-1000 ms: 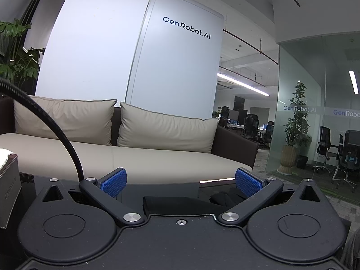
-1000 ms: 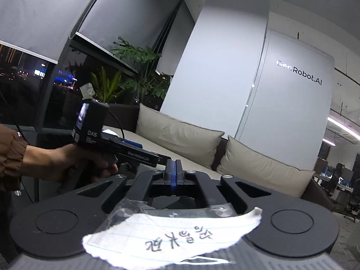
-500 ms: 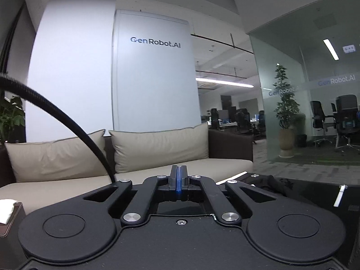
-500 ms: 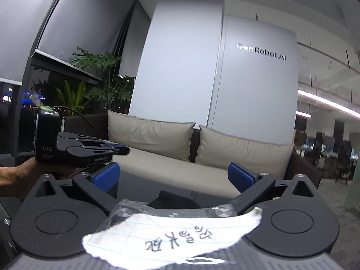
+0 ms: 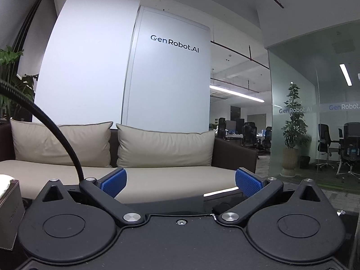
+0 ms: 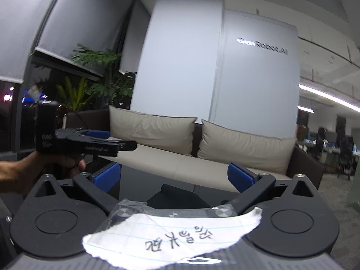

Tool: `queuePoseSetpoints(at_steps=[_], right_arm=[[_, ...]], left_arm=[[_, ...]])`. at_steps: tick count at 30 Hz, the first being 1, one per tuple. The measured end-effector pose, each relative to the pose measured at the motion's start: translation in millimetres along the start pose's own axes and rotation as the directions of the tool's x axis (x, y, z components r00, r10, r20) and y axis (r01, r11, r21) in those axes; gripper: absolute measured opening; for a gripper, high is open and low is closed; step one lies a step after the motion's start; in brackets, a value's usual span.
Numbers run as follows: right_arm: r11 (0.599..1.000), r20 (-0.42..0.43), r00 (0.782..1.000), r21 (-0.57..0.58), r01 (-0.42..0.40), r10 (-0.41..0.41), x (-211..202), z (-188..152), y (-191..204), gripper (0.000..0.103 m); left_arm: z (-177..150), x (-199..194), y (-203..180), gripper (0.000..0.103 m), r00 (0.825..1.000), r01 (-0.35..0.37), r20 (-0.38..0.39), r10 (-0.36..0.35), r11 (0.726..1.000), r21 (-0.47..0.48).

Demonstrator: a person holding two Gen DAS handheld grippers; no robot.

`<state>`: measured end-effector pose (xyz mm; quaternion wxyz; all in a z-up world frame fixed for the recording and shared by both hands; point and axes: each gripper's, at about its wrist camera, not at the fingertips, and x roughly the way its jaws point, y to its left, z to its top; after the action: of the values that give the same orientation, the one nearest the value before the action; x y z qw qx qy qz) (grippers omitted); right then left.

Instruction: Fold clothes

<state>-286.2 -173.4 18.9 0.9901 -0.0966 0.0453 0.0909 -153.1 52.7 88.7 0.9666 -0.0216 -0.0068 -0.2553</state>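
Both held level, aimed at the sofa (image 5: pixel 157 177) rather than down at the work, so folding looks not yet begun. Left gripper (image 5: pixel 180 182) spread wide, nothing between the blue pads. Right gripper (image 6: pixel 173 175) closing on empty air. Dark garment (image 6: pixel 177 194) lying low on the dark table (image 6: pixel 135 175), just beyond the right fingers, untouched.

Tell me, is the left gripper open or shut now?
Open. The left gripper has its blue pads standing far apart, and only the beige sofa shows between them.
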Motion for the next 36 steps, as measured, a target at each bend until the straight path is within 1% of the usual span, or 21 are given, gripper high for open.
queuePoseSetpoints(at_steps=[1, 3, 5, 6, 7, 8, 9, 12, 13, 14, 15, 16, 18, 20, 22, 23, 24, 28, 34, 35, 36], right_arm=[[0.999, -0.031, 0.999, -0.009, -0.035, 0.034, 1, 1, 1, 0.0], [0.998, -0.001, 0.998, -0.014, -0.06, 0.06, -4, 0, 6, 0.0], [0.997, 0.018, 0.999, -0.069, -0.036, 0.037, -6, 1, 15, 0.003], [0.995, 0.03, 0.999, -0.1, -0.013, 0.016, -7, 1, 19, 0.025], [0.991, 0.043, 0.999, -0.13, 0.01, -0.005, -7, 1, 24, 0.068], [0.99, 0.062, 0.998, -0.137, 0.027, -0.019, -8, 1, 25, 0.085], [0.989, 0.082, 0.996, -0.139, 0.043, -0.032, -9, 0, 26, 0.093], [0.991, 0.09, 0.995, -0.123, 0.051, -0.04, -9, -1, 26, 0.096], [0.99, 0.089, 0.995, -0.128, 0.051, -0.039, -8, -2, 27, 0.091], [0.99, 0.089, 0.995, -0.134, 0.049, -0.037, -8, -3, 27, 0.075], [0.991, 0.07, 0.997, -0.134, 0.027, -0.017, -7, -3, 26, 0.006], [0.993, 0.06, 0.998, -0.117, 0.004, 0.003, -6, -2, 24, 0.0], [0.996, 0.043, 0.998, -0.077, -0.041, 0.044, -5, 0, 18, 0.0], [0.994, 0.046, 0.999, -0.102, -0.024, 0.029, -4, 0, 23, 0.011], [0.995, 0.078, 0.997, -0.095, 0.015, -0.008, -6, 0, 23, 0.088], [0.996, 0.098, 0.995, -0.08, 0.033, -0.025, -8, 0, 21, 0.098], [0.997, 0.119, 0.992, -0.065, 0.049, -0.041, -9, 0, 19, 0.103], [0.998, 0.144, 0.988, -0.025, 0.058, -0.054, -11, 1, 12, 0.103], [0.996, 0.158, 0.985, -0.048, 0.075, -0.066, -4, -1, 17, 0.102], [0.996, 0.184, 0.981, -0.057, 0.066, -0.054, -5, -3, 18, 0.098], [0.996, 0.196, 0.979, -0.068, 0.065, -0.05, -8, -4, 18, 0.068]], left_arm=[[1, 0, 0, 0.102, 1.0, -0.001, 0.002, 0.001, 1.0, 0.0], [1, -1, 2, 0.102, 1.0, -0.003, 0.003, 0.003, 1.0, -0.002], [4, 3, 10, 0.102, 1.0, -0.003, 0.002, 0.003, 1.0, -0.01], [5, 4, 10, 0.102, 1.0, -0.003, 0.002, 0.003, 1.0, -0.012], [5, 4, 10, 0.102, 1.0, -0.004, 0.002, 0.004, 1.0, -0.013], [6, 4, 10, 0.102, 1.0, -0.004, 0.002, 0.004, 1.0, -0.013], [6, 4, 10, 0.102, 1.0, -0.003, 0.003, 0.004, 1.0, -0.012], [6, 3, 10, 0.102, 1.0, -0.004, 0.004, 0.004, 1.0, -0.015], [6, 3, 10, 0.102, 1.0, -0.004, 0.003, 0.004, 1.0, -0.015], [6, 2, 10, 0.102, 1.0, -0.004, 0.003, 0.004, 1.0, -0.016], [6, 2, 10, 0.102, 1.0, -0.004, 0.004, 0.004, 1.0, -0.016], [6, 2, 10, 0.102, 1.0, -0.005, 0.004, 0.005, 1.0, -0.017], [7, 1, 10, 0.102, 1.0, -0.005, 0.005, 0.005, 1.0, -0.018], [7, 0, 10, 0.102, 1.0, -0.005, 0.005, 0.005, 1.0, -0.019], [7, 0, 9, 0.102, 1.0, -0.005, 0.004, 0.005, 1.0, -0.017], [7, 0, 10, 0.102, 1.0, -0.005, 0.004, 0.005, 1.0, -0.017], [7, 0, 10, 0.102, 1.0, -0.004, 0.004, 0.004, 1.0, -0.018], [7, 1, 10, 0.102, 1.0, -0.002, 0.002, 0.002, 1.0, -0.019], [6, 2, 12, 0.102, 1.0, -0.002, -0.003, 0.002, 1.0, -0.02], [7, 3, 12, 0.102, 1.0, -0.002, -0.004, 0.001, 1.0, -0.021], [7, 3, 13, 0.102, 1.0, -0.001, -0.004, 0.001, 1.0, -0.022]])
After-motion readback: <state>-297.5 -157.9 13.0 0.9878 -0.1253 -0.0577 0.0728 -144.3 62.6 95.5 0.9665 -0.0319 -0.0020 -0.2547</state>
